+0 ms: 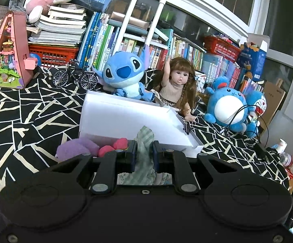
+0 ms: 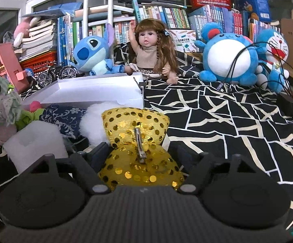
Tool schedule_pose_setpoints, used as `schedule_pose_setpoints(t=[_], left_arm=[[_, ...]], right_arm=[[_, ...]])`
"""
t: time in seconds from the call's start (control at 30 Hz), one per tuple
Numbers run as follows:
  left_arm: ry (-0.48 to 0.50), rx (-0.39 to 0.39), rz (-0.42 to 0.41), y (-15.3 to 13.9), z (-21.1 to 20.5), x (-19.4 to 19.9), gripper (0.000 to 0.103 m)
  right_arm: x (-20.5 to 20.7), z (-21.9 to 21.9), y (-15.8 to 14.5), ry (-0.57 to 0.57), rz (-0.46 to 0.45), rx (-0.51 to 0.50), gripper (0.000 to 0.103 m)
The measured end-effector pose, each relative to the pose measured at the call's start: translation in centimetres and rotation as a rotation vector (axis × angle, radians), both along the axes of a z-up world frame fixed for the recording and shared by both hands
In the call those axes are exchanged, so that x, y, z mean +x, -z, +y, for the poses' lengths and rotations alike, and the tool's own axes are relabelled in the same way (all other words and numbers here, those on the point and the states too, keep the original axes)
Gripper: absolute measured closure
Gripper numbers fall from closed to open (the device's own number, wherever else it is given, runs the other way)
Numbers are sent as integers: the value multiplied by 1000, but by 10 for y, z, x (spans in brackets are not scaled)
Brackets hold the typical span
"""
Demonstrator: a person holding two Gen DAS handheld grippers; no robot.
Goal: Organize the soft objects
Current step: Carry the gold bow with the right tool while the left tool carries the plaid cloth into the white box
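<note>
A green checked cloth [image 1: 145, 139] is pinched upright between the pads of my left gripper [image 1: 144, 147], which is shut on it just in front of the open white box [image 1: 126, 117]. The same cloth [image 2: 0, 105] shows at the left edge of the right wrist view. My right gripper [image 2: 140, 151] stands open, and a gold sequin bow [image 2: 136, 121] with a metal clip lies between its fingers on the bedspread; the pads do not press on it. The white box [image 2: 97, 93] sits just beyond the bow.
A purple fluffy piece [image 1: 75, 147] and red pom balls [image 1: 120, 143] lie by the box's near wall. A white fluffy ball [image 2: 91, 119], a blue floral cloth [image 2: 65, 115] and a white foam block [image 2: 35, 141] lie left of the bow. Plush toys, a doll [image 2: 150, 52] and books line the back.
</note>
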State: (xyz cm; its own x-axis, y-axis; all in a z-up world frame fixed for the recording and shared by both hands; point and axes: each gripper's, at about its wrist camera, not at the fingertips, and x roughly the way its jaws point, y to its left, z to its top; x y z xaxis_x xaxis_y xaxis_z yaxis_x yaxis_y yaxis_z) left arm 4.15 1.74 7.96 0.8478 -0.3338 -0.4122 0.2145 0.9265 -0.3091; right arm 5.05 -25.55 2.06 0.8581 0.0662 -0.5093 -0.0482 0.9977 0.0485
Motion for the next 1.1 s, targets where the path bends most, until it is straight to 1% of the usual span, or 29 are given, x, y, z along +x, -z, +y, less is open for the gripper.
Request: schedule_pose_setpoints(t=[0.13, 0.53, 0.67, 0.7, 0.73, 0.83, 1.03, 1.1], left_arm=[[-1, -6, 2, -1, 1, 1, 88], [-7, -14, -1, -5, 4, 5, 88], [-4, -33, 5, -6, 5, 5, 88], [-2, -41, 8, -7, 6, 6, 88], [1, -50, 10, -7, 6, 7, 88], [10, -68, 12, -10, 8, 9, 89], [28, -94, -7, -22, 9, 15, 91], [26, -89, -20, -27, 9, 18, 91]], right_arm=[[2, -3, 2, 3, 12, 24, 19], [7, -1, 3, 1, 15, 21, 19], [13, -4, 6, -3, 44, 39, 19], [14, -4, 7, -10, 54, 50, 23], [14, -4, 8, -13, 54, 58, 34], [12, -4, 4, -7, 41, 78, 44], [5, -8, -12, 9, -34, 110, 47], [5, -10, -18, 11, -55, 113, 47]])
